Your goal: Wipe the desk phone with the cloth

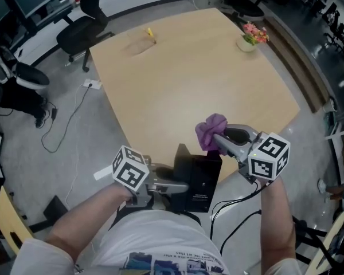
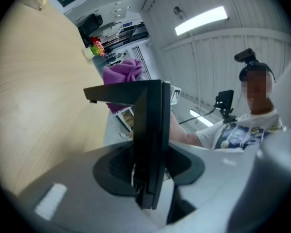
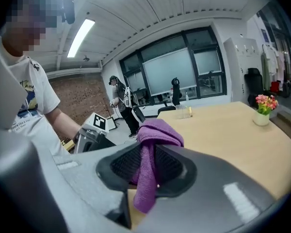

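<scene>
One flat, hard black phone pinched between fingers of left gripper; one soft crumpled purple cloth pinched between fingers of right gripper.

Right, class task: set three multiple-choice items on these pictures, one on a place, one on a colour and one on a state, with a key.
1. Where is the flower pot?
A. near the table's far right edge
B. on the floor
C. on a chair

2. What colour is the cloth?
A. white
B. purple
C. green

3. What is the left gripper doing?
A. standing open, empty
B. gripping the phone
C. gripping a cup

Key: 1 A, the head view shows it there. 2 B, it is purple in every view. 3 B, the black phone sits clamped between its jaws.
</scene>
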Tool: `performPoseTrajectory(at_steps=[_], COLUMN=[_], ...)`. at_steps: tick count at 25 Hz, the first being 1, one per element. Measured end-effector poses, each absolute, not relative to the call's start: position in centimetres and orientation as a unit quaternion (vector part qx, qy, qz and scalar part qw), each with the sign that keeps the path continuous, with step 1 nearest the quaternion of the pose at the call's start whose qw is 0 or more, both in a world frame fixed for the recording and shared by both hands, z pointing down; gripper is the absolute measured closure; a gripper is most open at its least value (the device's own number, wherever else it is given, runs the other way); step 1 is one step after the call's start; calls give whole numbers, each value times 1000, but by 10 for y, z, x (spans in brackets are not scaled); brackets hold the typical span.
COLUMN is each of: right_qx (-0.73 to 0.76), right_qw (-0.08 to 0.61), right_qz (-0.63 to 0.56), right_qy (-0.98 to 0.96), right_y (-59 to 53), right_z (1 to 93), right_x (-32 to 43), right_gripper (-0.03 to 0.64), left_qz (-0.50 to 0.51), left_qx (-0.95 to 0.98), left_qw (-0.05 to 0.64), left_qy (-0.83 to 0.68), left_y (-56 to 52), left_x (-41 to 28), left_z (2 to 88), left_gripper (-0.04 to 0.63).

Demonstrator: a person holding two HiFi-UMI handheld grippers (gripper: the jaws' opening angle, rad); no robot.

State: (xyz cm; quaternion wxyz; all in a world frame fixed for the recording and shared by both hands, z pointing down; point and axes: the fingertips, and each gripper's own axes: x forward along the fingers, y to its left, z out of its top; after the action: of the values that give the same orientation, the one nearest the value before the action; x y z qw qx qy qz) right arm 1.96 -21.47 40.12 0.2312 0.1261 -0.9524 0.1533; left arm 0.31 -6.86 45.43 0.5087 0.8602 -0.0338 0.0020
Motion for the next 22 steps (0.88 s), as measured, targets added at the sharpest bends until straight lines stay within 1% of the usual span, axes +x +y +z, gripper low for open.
performPoseTrajectory(at_steps=[6, 9, 12, 18, 20, 22], right_qx=[59, 2, -37, -45, -34, -7], right_qw=[173, 168, 199, 298, 309, 305], right_qz=[109, 94, 88, 94, 98, 103], right_qy=[-977, -981, -975, -949, -945, -947], right_y=[-193, -172, -164, -183, -192, -205], right_z=[330, 317, 334, 390, 400, 407], right_x=[6, -6, -18, -28, -28, -25], right_gripper=[528, 528, 528, 528, 528, 528], left_qz=[10, 15, 21, 25, 24, 24], left_qx=[858, 859, 860, 862, 862, 863], left_qw=[512, 512, 510, 507, 506, 505], left_qy=[-27, -18, -6, 5, 4, 3], left_y=[-76, -76, -76, -74, -74, -75], left_x=[3, 6, 11, 16, 15, 14], left_z=[456, 456, 453, 444, 443, 444], left_gripper=[413, 414, 414, 414, 413, 414])
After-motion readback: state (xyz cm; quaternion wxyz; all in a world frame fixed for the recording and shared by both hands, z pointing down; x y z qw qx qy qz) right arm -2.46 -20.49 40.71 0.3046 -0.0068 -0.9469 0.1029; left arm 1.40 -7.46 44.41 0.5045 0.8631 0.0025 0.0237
